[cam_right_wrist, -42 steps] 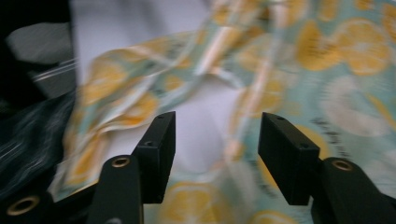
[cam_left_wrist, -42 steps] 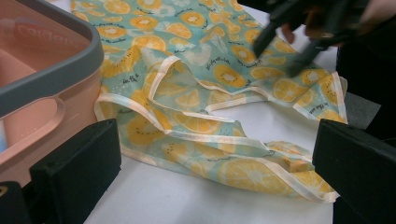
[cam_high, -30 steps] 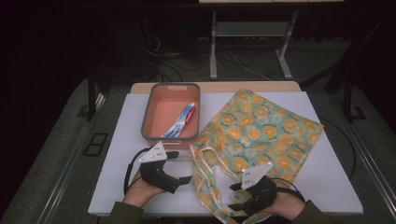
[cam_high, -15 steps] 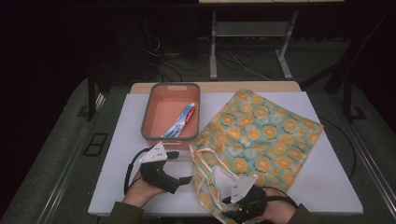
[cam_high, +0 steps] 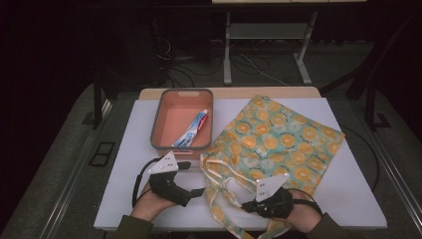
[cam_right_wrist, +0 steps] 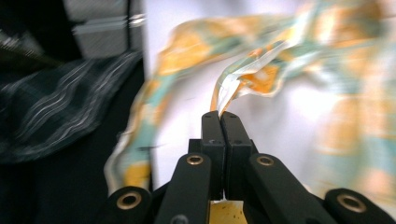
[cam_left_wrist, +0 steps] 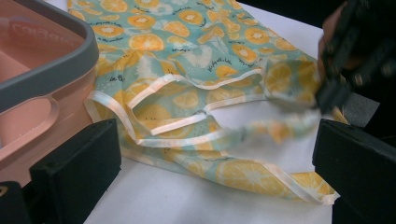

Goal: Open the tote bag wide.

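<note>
**Right gripper pinches the bag strap**

The fingers [cam_right_wrist: 221,122] of the right gripper [cam_high: 249,205] are clamped on a strap [cam_right_wrist: 240,79] of the orange-print bag [cam_high: 278,139], near the front edge of the white surface [cam_high: 129,149]. The left gripper [cam_high: 195,179] rests beside it, fingers spread wide and empty. Behind it a pink tray [cam_high: 158,117] holds a toothpaste tube [cam_high: 193,129].

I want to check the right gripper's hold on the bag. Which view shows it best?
The right gripper view: the right gripper has its jaws shut on a fold of the bag. The high view shows it from above; the left gripper view shows it blurred, far off.
</note>
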